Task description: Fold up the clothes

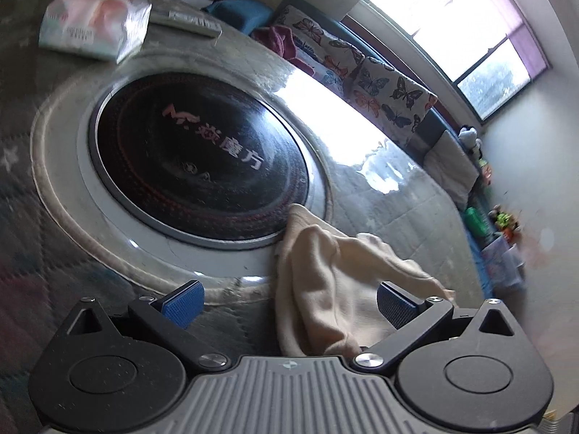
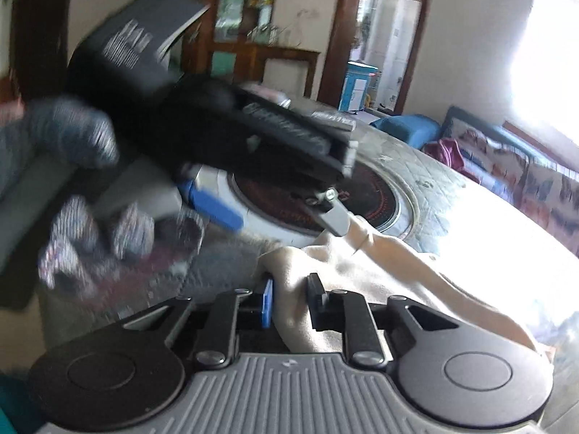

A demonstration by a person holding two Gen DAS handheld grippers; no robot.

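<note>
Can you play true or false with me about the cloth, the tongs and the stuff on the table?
1. The left tongs are wide open. True.
2. The cloth is bright green. False: it is a pale cream colour.
3. The right tongs are closed on a fold of the cloth. True: cream fabric sits between the two fingers.
4. The big round black plate in the table is covered all over by the cloth. False: only the cloth's edge reaches its rim; the rest shows.
5. A soft tissue pack lies on the table beyond the black plate. True.
6. The cushions by the window have cats on them. False: they have butterflies.
</note>
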